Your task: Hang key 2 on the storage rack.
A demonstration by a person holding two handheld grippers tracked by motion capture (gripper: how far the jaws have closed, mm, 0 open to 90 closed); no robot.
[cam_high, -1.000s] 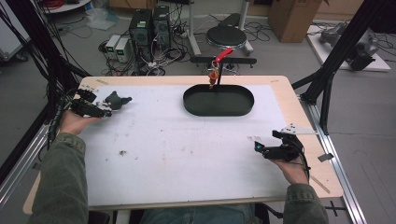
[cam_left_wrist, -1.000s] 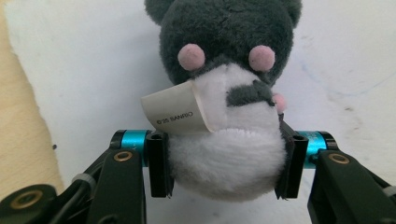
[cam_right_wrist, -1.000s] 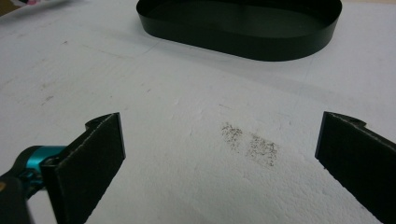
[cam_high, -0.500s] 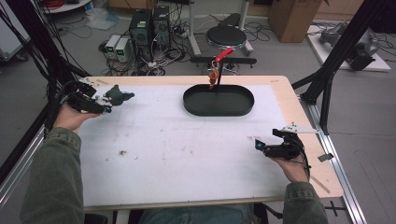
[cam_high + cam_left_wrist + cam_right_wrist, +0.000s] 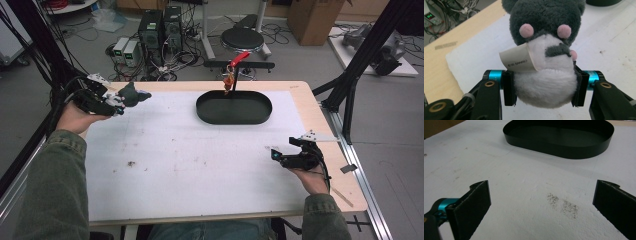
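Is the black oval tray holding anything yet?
No. In the right gripper view the black oval tray shows a bare dark floor, and the plush toy sits clamped in the left hand-held gripper.

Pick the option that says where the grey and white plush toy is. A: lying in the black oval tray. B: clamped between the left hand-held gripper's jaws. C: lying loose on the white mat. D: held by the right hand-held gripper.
B: the left hand-held gripper has its pads pressed into both sides of the plush toy.

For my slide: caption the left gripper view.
Left gripper clamps a grey-and-white plush toy above the white table mat.
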